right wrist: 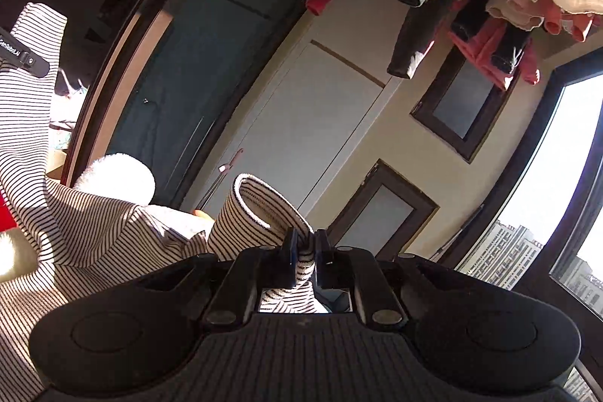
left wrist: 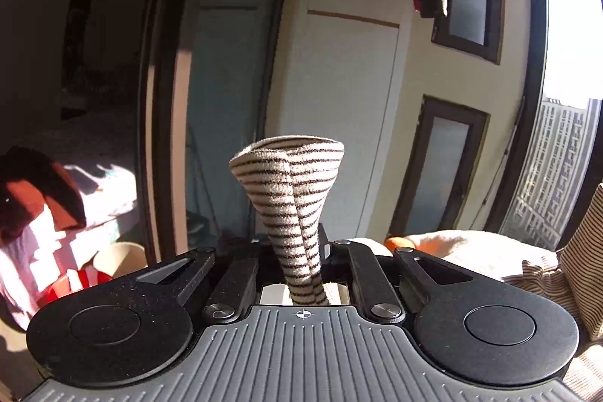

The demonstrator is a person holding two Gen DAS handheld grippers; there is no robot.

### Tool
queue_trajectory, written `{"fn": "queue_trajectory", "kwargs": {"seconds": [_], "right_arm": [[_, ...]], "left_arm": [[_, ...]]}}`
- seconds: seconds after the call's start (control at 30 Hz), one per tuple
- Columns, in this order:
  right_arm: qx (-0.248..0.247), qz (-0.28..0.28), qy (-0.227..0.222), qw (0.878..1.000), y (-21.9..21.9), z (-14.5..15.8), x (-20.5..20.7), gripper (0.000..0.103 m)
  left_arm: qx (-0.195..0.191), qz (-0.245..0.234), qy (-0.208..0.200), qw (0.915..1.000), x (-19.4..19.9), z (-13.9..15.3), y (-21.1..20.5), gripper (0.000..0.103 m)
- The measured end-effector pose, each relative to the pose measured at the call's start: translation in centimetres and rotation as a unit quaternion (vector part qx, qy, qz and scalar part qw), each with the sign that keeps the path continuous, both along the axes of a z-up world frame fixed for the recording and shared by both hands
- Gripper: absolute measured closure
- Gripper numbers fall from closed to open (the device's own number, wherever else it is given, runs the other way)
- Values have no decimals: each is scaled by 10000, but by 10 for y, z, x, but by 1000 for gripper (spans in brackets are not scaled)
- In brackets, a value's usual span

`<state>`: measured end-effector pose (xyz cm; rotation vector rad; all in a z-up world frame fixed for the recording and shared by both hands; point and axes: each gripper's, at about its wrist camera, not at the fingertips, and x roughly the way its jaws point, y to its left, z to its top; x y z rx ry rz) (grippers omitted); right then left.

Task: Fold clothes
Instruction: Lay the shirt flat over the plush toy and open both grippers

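Both grippers pinch a striped top held up in the air — the left gripper [left wrist: 301, 262] squeezes one cuff [left wrist: 288, 172], the right gripper [right wrist: 303, 251] the other [right wrist: 260, 210]. With only thin bunched knit between the jaws, a hard tug could slip a sleeve free — and the body [right wrist: 86, 232] sags low at left.

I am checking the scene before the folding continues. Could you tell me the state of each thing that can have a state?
left gripper: shut on the striped garment.
right gripper: shut on the striped garment.
striped garment: lifted, held by both grippers, not yet folded.
hanging clothes: draped overhead, untouched.
white door: closed.
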<state>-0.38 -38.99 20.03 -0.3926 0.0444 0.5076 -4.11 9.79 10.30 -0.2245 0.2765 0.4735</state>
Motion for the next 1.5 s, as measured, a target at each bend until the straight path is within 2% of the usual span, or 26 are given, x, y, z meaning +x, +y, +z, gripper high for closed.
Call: {"fn": "queue_trajectory", "kwargs": {"seconds": [0.1, 0.2, 0.3, 0.37, 0.43, 0.53, 0.57, 0.6, 0.63, 0.7, 0.73, 0.77, 0.8, 0.83, 0.9, 0.97, 1.07, 1.17, 1.27, 1.33, 1.4, 1.5], "right_arm": [[537, -1010, -221, 9932, -45, -11, 87, 95], [963, -1812, -387, 9780, -37, 0, 107, 95], [1605, -1808, 53, 9703, -8, -1, 122, 95], [1700, -1533, 462, 9724, 5, -21, 126, 95], [1742, -1223, 905, 9729, 21, -46, 141, 95], [1713, -667, 1751, 9672, 56, -104, 181, 95], [1675, -596, 1933, 9649, 65, -108, 201, 95], [1662, -516, 2094, 9622, 70, -115, 216, 95], [1698, -421, 2215, 9593, 70, -128, 218, 94], [1830, -344, 2446, 9516, 58, -149, 202, 82], [1913, -349, 2519, 9480, 49, -153, 192, 60], [2003, -387, 2516, 9461, 37, -147, 189, 37], [2101, -433, 2509, 9439, 24, -144, 174, 29], [2213, -492, 2505, 9412, 9, -146, 140, 22], [2438, -607, 2613, 9320, -15, -144, 101, 18], [2713, -703, 2792, 9184, -27, -150, 73, 1], [3047, -693, 3182, 8950, -37, -165, 41, 0], [3092, -563, 3356, 8880, -26, -190, 13, 0], [3008, -394, 3174, 8985, -34, -190, -19, 0], [2974, -376, 3067, 9034, -40, -177, -42, 0], [2954, -399, 3031, 9051, -30, -155, -45, 0], [2879, -440, 3095, 9052, -9, -138, -52, 0]], "left_arm": [[-14, -293, -230, 9993, 16, 17, -15, 94], [195, -451, -402, 9980, 24, 30, -32, 94], [-59, -713, -426, 9965, 29, 29, -39, 92], [-305, -902, -327, 9949, 35, 19, -45, 91], [-389, -945, -114, 9947, 39, 4, -53, 89], [-562, -900, 253, 9940, 35, -24, -59, 84], [-648, -902, 367, 9931, 32, -33, -61, 81], [-773, -967, 466, 9912, 27, -42, -61, 71], [-822, -1058, 516, 9896, 20, -47, -62, 55], [-910, -1242, 608, 9862, 8, -57, -63, 37], [-911, -1352, 621, 9847, 0, -59, -64, 27], [-903, -1478, 629, 9829, -7, -61, -65, 23], [-886, -1622, 646, 9806, -14, -62, -67, 15], [-853, -1808, 688, 9774, -20, -64, -69, 9], [-812, -2140, 803, 9701, -30, -67, -74, 9], [-795, -2426, 936, 9623, -37, -70, -80, 9], [-826, -2427, 1011, 9613, -52, -70, -95, 9], [-751, -2322, 982, 9648, -78, -64, -110, 3], [-541, -2084, 989, 9715, -104, -57, -133, 0], [-501, -1929, 1020, 9746, -119, -53, -152, 0], [-464, -1784, 1045, 9773, -133, -49, -172, 0], [-474, -1640, 1013, 9801, -159, -48, -211, 0]]}}
